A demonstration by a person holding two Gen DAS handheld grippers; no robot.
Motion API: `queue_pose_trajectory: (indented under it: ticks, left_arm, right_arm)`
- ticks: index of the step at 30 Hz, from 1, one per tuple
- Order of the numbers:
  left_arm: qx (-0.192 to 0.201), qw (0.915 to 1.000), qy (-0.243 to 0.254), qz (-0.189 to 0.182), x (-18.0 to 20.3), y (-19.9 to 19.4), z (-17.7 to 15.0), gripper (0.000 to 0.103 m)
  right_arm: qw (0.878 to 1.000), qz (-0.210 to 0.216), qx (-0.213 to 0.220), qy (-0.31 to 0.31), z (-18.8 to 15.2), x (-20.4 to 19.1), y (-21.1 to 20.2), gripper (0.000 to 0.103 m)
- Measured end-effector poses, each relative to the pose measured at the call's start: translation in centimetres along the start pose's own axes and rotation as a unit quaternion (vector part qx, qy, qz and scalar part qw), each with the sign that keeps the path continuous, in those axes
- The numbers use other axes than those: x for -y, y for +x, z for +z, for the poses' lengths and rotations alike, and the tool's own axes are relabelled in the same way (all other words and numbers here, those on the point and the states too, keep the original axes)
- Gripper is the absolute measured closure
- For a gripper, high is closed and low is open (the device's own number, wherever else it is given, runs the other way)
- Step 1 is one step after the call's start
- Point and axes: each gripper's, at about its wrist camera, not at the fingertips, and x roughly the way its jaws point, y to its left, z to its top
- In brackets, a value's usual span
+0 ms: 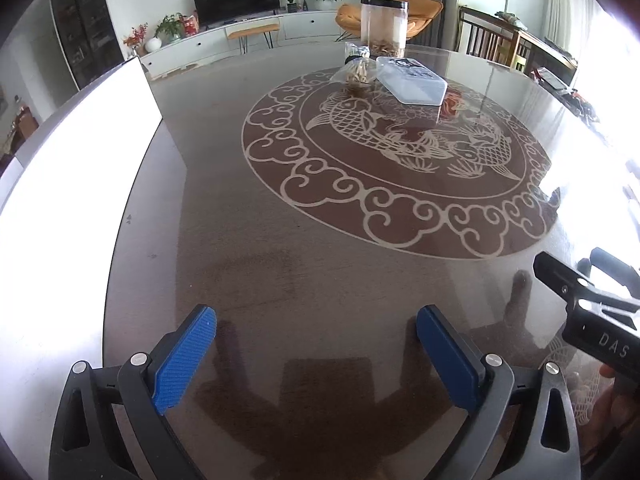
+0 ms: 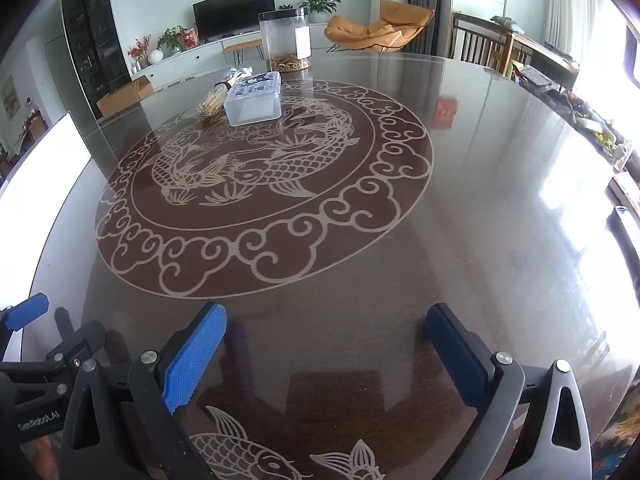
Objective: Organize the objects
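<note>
Far ahead of both claws, across the glossy table, sit the things to organize: a tall clear jar with a dark lid, a flat clear lidded box in front of it, and a small bag of pale sticks just left of the box. The left claw and right claw both stand wide and empty, angled down at bare tabletop, side by side and well short of the cluster.

The step in hand looks like the reach. To do it well, carry one claw forward over the fish pattern and keep the jaws wide. The box is broad, so take it across its narrow side.

The jar holds a thin layer of brownish bits at its bottom and bears a white label; the box lid carries dark print I cannot read.
</note>
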Motion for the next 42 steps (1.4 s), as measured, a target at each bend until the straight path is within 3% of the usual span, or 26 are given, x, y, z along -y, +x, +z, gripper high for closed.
queue_pose_trajectory:
  ticks: [9,19,27,31,42]
  left_arm:
    - [-0.002,0.9998,-0.005,-0.018,-0.1,2.3,2.2,0.000]
    - [0.000,0.9996,-0.027,-0.005,-1.7,5.3,6.7,0.000]
    - [0.015,0.9993,-0.034,0.003,-2.1,5.7,7.0,0.000]
    - [0.015,0.9993,-0.034,0.004,-2.0,5.7,7.0,0.000]
    - [0.017,0.9993,-0.034,0.004,-2.2,5.6,7.0,0.000]
  right_arm:
    - [1.000,-0.012,-0.008,-0.013,-0.1,-0.9,0.5,0.000]
    - [1.000,-0.012,-0.008,-0.013,-0.1,-0.9,0.5,0.000]
    - [1.000,-0.015,-0.011,-0.012,0.4,-1.2,0.9,0.000]
    - [1.000,-0.005,-0.013,-0.026,2.5,-2.0,2.4,0.000]
    - [0.997,0.030,-0.016,-0.074,12.4,-6.1,10.1,0.000]
